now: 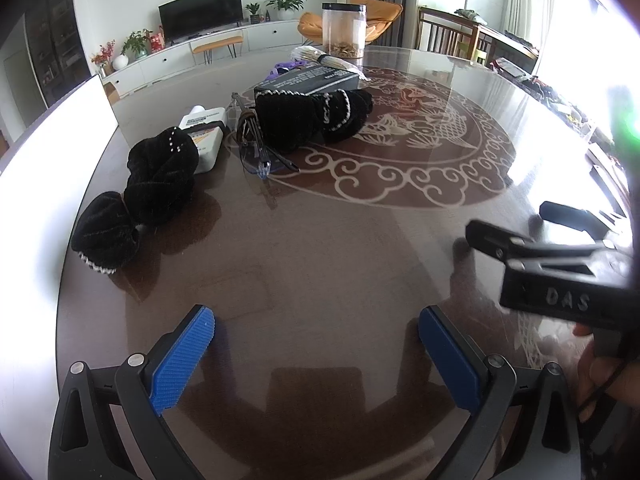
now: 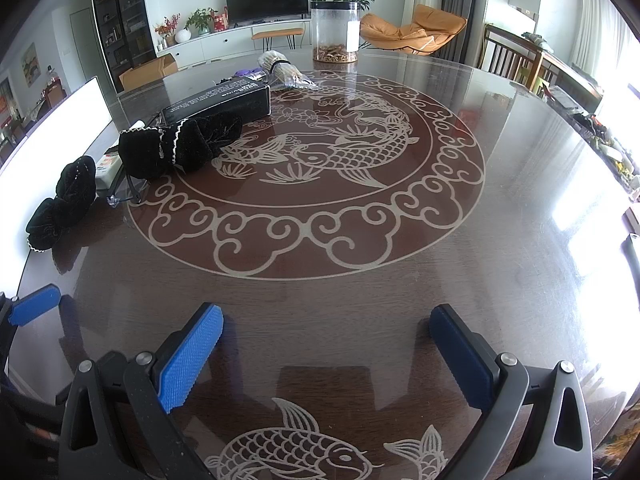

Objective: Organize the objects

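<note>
On the round glass-topped table (image 1: 360, 264) lie two black velvet slippers: one (image 1: 136, 196) at the left, one (image 1: 312, 116) farther back, also in the right wrist view (image 2: 176, 152). A white tube (image 1: 206, 136), glasses (image 1: 260, 152), a black box (image 1: 308, 80) and a wrapped bundle of sticks (image 1: 320, 58) lie near them. My left gripper (image 1: 316, 344) is open and empty above the table's near part. My right gripper (image 2: 326, 348) is open and empty; its black body shows in the left wrist view (image 1: 552, 276).
A clear jar (image 2: 335, 32) with a black lid stands at the table's far edge. A white board (image 2: 56, 128) stands at the left edge. Wooden chairs (image 2: 512, 60) and clutter are at the right.
</note>
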Demonstrator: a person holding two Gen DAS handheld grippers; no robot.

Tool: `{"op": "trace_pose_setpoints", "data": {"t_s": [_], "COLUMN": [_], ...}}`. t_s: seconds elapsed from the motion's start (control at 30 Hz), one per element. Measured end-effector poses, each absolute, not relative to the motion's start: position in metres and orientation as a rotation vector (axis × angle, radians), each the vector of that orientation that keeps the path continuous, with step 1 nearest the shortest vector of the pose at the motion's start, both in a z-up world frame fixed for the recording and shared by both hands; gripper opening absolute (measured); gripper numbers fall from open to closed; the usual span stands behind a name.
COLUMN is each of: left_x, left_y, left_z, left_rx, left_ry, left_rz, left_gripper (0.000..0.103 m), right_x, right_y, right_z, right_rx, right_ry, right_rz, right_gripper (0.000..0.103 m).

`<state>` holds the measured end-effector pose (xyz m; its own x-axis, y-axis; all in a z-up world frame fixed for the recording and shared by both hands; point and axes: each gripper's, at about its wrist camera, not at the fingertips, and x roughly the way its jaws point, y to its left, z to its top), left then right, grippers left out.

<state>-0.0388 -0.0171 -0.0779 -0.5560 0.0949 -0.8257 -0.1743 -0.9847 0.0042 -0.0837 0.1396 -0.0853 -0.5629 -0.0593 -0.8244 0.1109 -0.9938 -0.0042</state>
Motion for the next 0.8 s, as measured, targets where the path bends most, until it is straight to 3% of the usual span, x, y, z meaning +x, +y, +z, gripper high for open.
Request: {"op": "trace_pose_setpoints", "data": {"t_s": [0.33,0.5,0.63,0.8], "left_x": [-0.056,-0.103,-0.107,-0.114], "left_y": [-0.072,-0.09,-0.086,-0.091], "left_z": [-0.025,-0.048,-0.054,-0.051], "left_rx": [-1.304,-1.549,-1.541,-1.517], "left_ry": [0.159,0.167,0.262,0.249], "left_rz": [2.833,2.676,2.713,2.823], "left_gripper": [0.103,0.103,0.103,0.103], "right_x": [-0.084,-0.084,-0.084,-0.084], "right_y": [0.14,0.14,0.14,0.14], "right_z": [-0.085,-0.085,-0.085,-0.085], "right_rx": [1.417,1.417,1.416,1.416], "right_ry": [0.085,0.085,0.085,0.085], "right_rz": [-2.694,-2.694,-2.694,-2.694], "right_gripper": [0.103,0.103,0.103,0.103]}}
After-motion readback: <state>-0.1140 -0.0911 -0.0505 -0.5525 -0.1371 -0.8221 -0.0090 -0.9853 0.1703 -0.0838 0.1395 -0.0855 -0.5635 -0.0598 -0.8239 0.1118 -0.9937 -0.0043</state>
